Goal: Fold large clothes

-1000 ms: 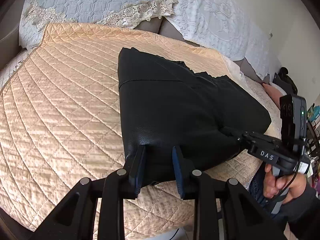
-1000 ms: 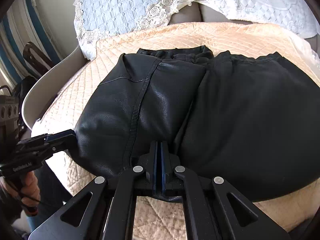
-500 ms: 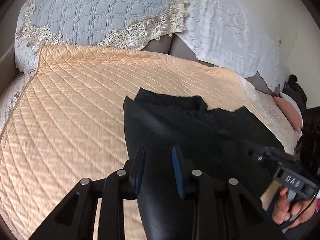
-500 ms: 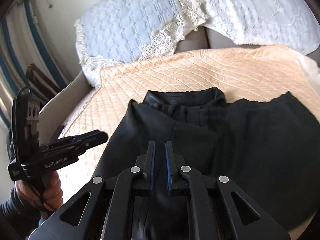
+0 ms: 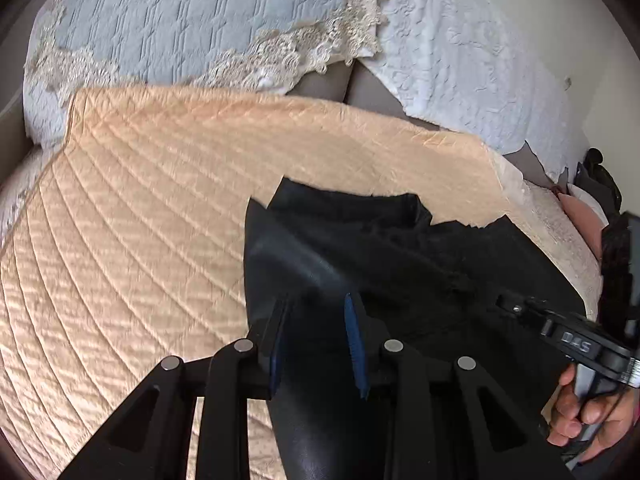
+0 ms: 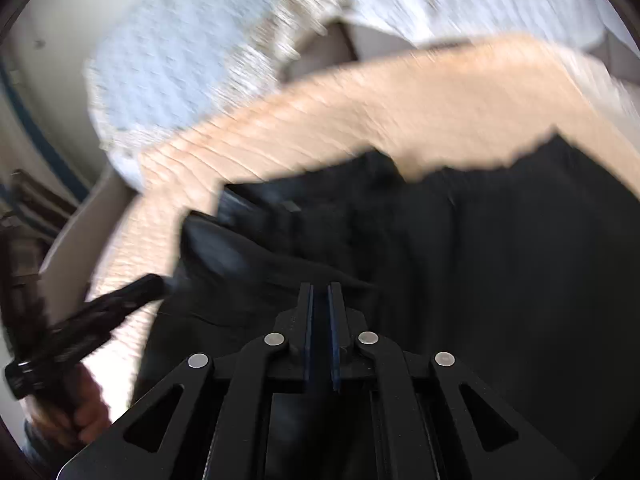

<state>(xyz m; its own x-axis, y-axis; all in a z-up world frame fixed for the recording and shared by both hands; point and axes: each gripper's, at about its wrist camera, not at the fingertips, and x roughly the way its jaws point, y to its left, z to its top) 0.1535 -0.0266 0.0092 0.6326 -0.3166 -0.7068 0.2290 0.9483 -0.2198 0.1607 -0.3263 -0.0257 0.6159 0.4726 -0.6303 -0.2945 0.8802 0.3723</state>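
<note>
A black leather-like garment [image 5: 400,260] [image 6: 480,260] lies on a peach quilted bedspread [image 5: 160,200] [image 6: 400,100], with its near part folded up over the rest. My left gripper [image 5: 316,300] is shut on a thick fold at the garment's left edge, and the fabric runs up between its blue pads. My right gripper [image 6: 320,288] is over the garment's near middle. Its jaws are opening to a narrow gap and the pads no longer press the cloth beneath. Each gripper shows in the other's view, the right [image 5: 508,300] and the left [image 6: 156,280], both blurred or partly cut off.
A blue-grey lace-edged pillow [image 5: 180,20] [image 6: 180,60] and a white textured pillow [image 5: 460,60] stand at the head of the bed. The person's hands [image 5: 580,412] [image 6: 80,412] hold the gripper handles at the bed's near side. Bare bedspread spreads to the left.
Both grippers rose and moved toward the pillows, carrying the garment's near edge over itself. The right gripper's pads, shut on the fabric a second ago, have parted. The right view is now motion-blurred.
</note>
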